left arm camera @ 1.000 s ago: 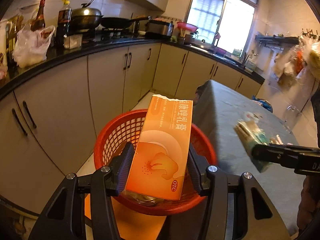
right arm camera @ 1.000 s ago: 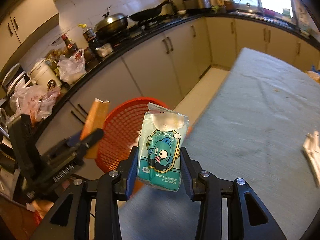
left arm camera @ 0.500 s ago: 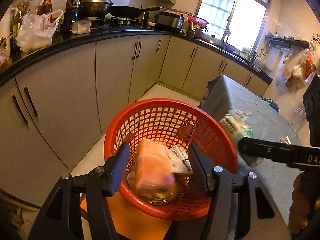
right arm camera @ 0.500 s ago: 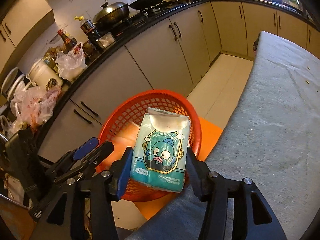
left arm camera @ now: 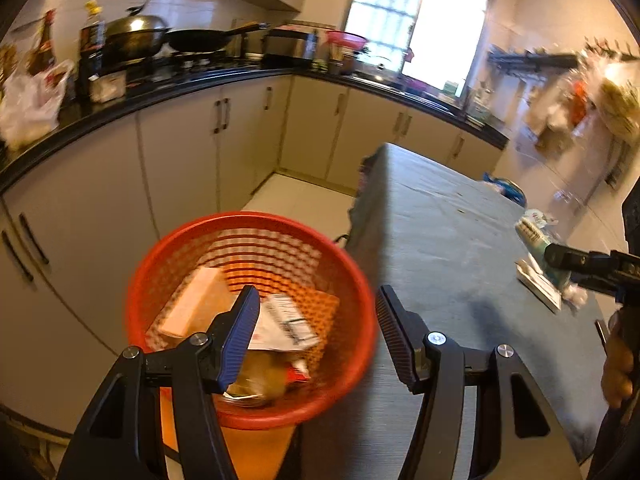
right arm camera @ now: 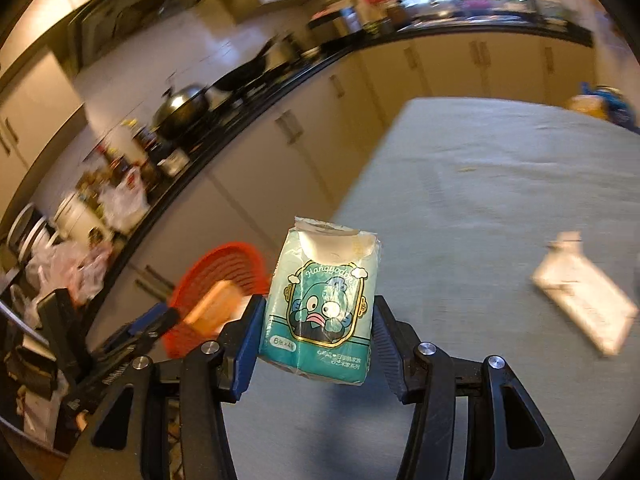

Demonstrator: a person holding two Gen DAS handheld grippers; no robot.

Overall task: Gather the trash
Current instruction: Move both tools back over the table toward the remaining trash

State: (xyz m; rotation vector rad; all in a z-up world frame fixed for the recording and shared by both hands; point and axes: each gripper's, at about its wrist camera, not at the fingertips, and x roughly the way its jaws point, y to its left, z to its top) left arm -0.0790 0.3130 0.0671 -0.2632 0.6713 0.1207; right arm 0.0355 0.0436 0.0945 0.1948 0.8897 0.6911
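A red mesh basket stands beside the table's near left corner; it also shows in the right wrist view. An orange box lies inside it with other wrappers. My left gripper is open and empty above the basket's right rim. My right gripper is shut on a teal tissue pack, held above the table; the pack also shows in the left wrist view. A white flat packet lies on the table to the right.
The grey-clothed table fills the right side. Cream cabinets with a black counter holding a wok, bottles and bags run along the left and back. A blue bag sits past the table's far end.
My left gripper let go of the orange box, which dropped into the basket, then swung right. My right gripper pulled back from the basket with the tissue pack, over the table.
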